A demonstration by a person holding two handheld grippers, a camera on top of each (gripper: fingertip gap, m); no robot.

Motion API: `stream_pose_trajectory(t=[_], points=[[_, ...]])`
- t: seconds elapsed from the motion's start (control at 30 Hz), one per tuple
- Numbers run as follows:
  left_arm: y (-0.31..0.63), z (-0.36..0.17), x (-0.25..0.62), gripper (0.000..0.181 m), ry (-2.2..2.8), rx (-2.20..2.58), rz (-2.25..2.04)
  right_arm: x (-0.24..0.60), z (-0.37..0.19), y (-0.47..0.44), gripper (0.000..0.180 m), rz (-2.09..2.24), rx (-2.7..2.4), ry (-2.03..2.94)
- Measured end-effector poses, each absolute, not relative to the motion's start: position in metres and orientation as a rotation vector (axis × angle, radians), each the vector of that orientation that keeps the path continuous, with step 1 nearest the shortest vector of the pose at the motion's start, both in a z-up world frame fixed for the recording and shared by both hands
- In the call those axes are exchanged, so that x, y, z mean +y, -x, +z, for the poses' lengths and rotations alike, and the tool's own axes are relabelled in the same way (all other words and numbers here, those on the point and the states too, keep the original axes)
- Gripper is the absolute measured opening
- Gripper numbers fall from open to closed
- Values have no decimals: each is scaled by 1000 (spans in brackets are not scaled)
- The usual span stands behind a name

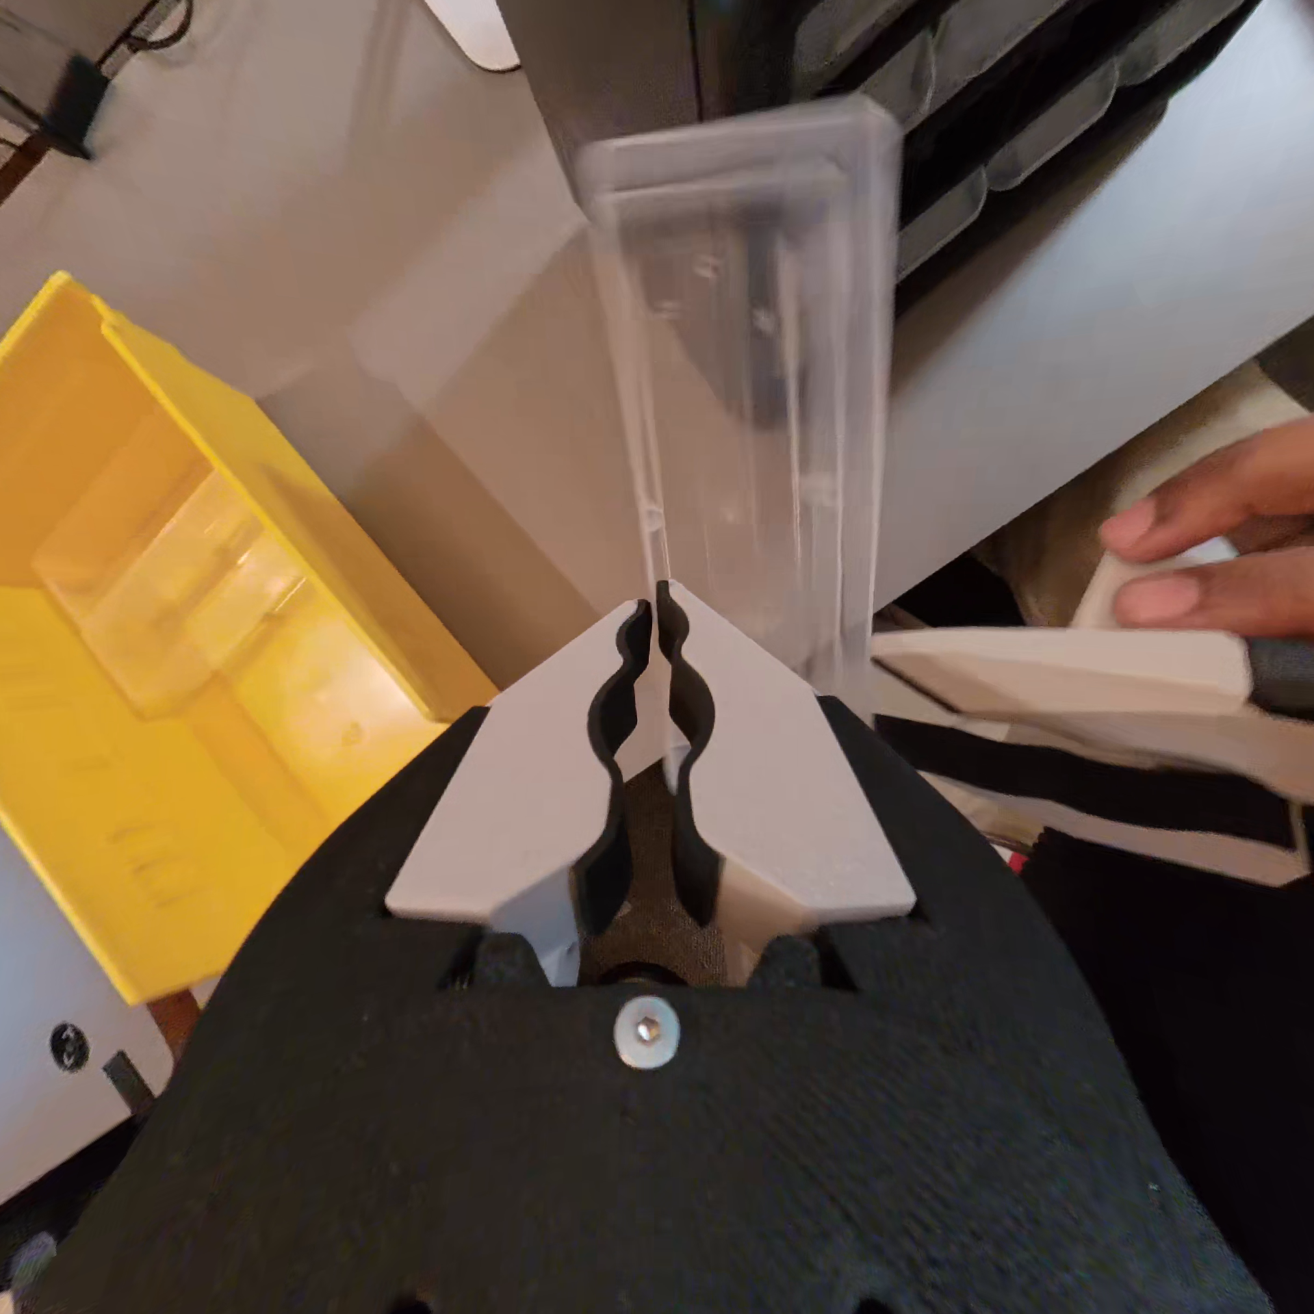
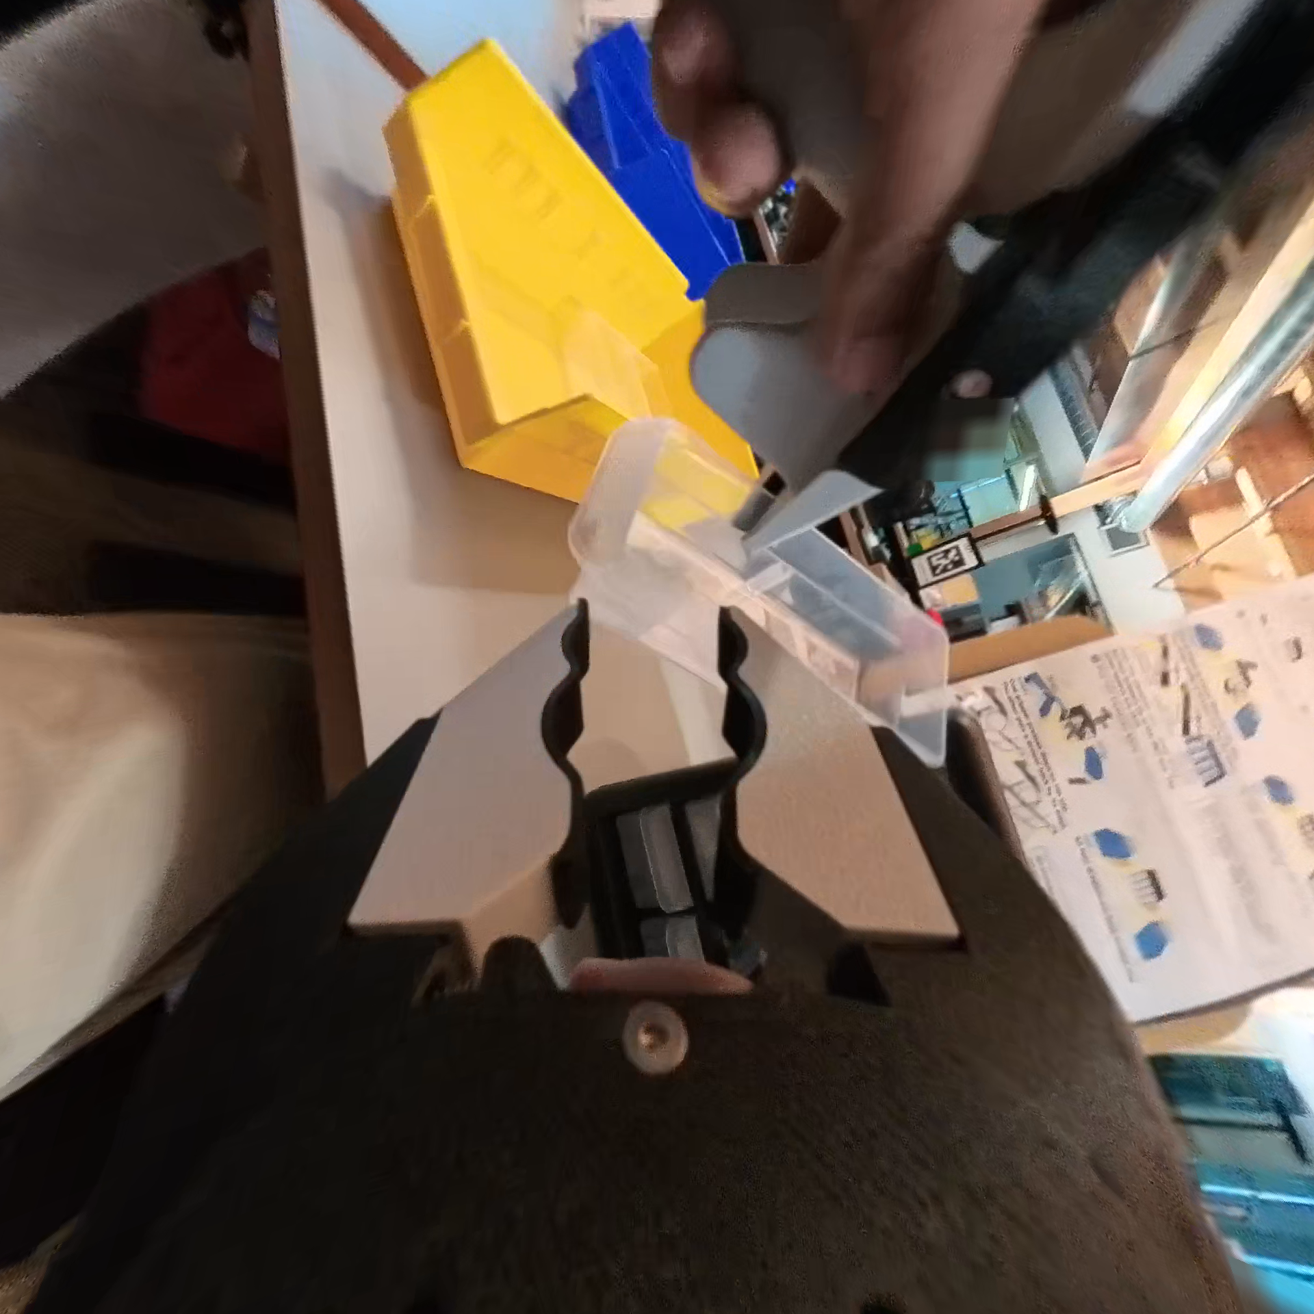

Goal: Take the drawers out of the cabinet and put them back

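Drawers are partly out: one clear drawer (image 1: pixel 746 370) hangs in the air in front of the dark cabinet (image 1: pixel 995 107), and another clear one (image 1: pixel 171 576) lies in the yellow bin (image 1: pixel 234 498) on the desk (image 1: pixel 1066 370). More drawers show in the cabinet, so removal and all the returning seem to remain. The left claw (image 1: pixel 655 604) is pinched nearly closed on the held drawer's thin edge. The right claw (image 2: pixel 650 626) stands moderately open just beside that drawer's other end (image 2: pixel 640 498), gripping nothing.
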State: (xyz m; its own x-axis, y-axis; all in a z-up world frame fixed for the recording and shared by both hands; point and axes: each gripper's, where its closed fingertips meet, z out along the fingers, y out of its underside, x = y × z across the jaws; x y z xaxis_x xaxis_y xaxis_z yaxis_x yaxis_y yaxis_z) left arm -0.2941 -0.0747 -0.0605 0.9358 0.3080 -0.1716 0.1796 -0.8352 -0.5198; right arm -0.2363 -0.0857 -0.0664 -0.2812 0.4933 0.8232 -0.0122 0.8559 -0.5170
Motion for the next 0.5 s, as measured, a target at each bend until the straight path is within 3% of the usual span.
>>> stream_pose_trajectory(t=[0.2, 0.33, 0.5], points=[[292, -61, -101, 2, 2543, -448, 509, -109, -75, 236, 33, 374, -1781, 284], [282, -63, -98, 1, 2474, -479, 395, -122, -75, 225, 39, 410, -1777, 247], [269, -70, -82, 1, 2451, -462, 297, -116, -75, 226, 34, 338, -1742, 278]])
